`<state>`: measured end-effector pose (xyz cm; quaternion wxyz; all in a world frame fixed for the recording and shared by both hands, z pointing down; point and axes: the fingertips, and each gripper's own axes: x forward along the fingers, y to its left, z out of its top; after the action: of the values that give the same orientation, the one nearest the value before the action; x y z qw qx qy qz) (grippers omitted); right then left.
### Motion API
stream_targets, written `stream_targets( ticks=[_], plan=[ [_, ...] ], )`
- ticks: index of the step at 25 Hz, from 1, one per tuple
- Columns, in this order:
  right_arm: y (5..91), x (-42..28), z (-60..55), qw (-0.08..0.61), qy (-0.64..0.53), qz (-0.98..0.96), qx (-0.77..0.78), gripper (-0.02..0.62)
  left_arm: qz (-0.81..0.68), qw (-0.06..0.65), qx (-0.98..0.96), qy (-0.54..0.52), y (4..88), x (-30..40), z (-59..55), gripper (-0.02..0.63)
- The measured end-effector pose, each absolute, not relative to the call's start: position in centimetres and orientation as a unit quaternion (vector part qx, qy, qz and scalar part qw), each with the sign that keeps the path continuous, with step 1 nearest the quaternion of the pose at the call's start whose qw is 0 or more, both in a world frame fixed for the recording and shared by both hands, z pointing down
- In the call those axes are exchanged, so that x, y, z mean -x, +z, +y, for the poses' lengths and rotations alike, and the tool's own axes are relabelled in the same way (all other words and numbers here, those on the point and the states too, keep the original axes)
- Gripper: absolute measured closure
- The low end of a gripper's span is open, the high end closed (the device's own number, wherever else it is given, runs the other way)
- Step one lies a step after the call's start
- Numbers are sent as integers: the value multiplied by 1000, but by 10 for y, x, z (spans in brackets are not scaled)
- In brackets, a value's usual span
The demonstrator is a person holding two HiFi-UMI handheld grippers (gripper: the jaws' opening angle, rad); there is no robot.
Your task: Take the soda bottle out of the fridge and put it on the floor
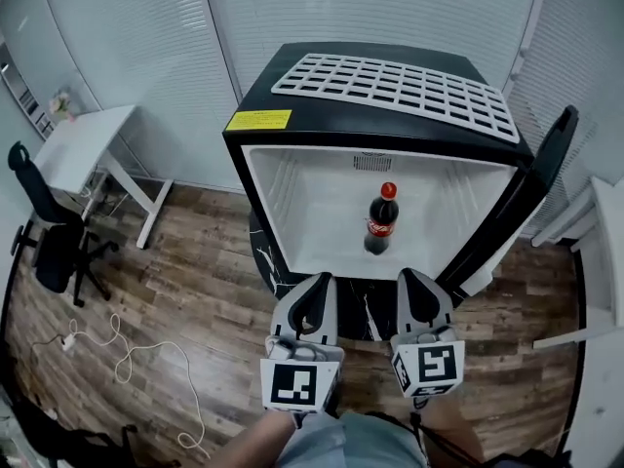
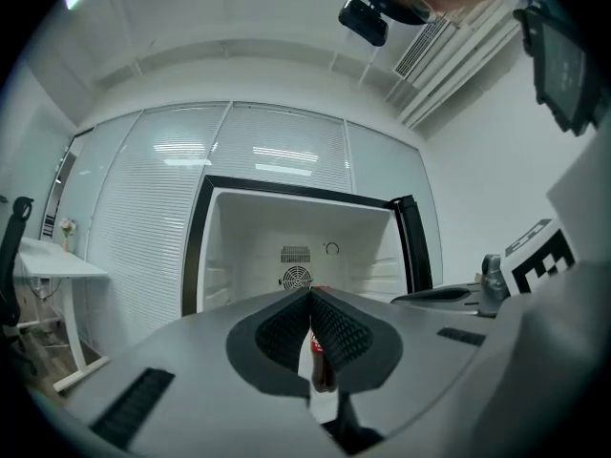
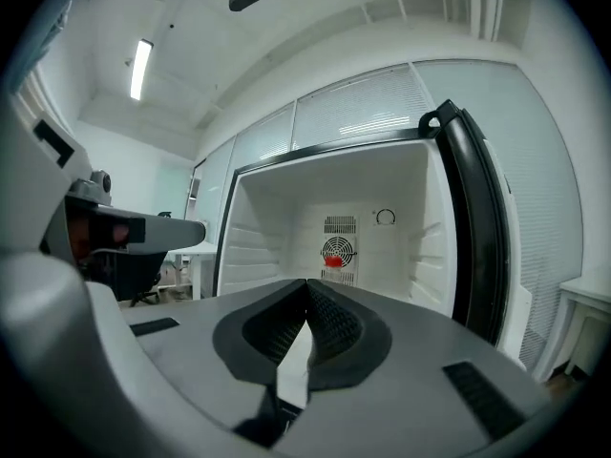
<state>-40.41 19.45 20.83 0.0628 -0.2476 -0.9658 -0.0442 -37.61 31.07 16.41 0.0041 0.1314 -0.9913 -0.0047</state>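
Note:
A dark soda bottle (image 1: 381,220) with a red cap and red label stands upright in the white interior of the open black fridge (image 1: 292,130). The fridge door (image 1: 531,188) is swung open to the right. In the head view my left gripper (image 1: 317,281) and right gripper (image 1: 414,276) are side by side just in front of the fridge opening, short of the bottle. Both have their jaws together with nothing between them. In the left gripper view the bottle (image 2: 321,363) shows behind the closed tips (image 2: 310,291). In the right gripper view only its red cap (image 3: 333,261) shows above the tips (image 3: 306,281).
A white grid rack (image 1: 400,86) lies on top of the fridge. A black office chair (image 1: 49,232) and a white table (image 1: 88,144) stand at the left. A white cable (image 1: 127,359) trails over the wooden floor. White furniture (image 1: 604,252) stands at the right.

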Motion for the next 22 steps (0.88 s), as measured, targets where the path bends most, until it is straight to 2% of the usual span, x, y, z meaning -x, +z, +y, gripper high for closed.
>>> stream_targets(
  ticks=[7, 19, 21, 22],
  plan=[
    [182, 436, 203, 40, -48, -980, 188, 581, -980, -17, -199, -17, 147, 423, 309, 589],
    [170, 476, 202, 23, -55, -979, 194, 580, -977, -13, -215, -2, 147, 467, 297, 589],
    [171, 488, 202, 20, -50, -978, 200, 558, -978, -8, -211, -8, 150, 477, 296, 589],
    [173, 495, 203, 22, -48, -977, 205, 521, -978, -5, -208, -10, 153, 483, 296, 589]
  ],
)
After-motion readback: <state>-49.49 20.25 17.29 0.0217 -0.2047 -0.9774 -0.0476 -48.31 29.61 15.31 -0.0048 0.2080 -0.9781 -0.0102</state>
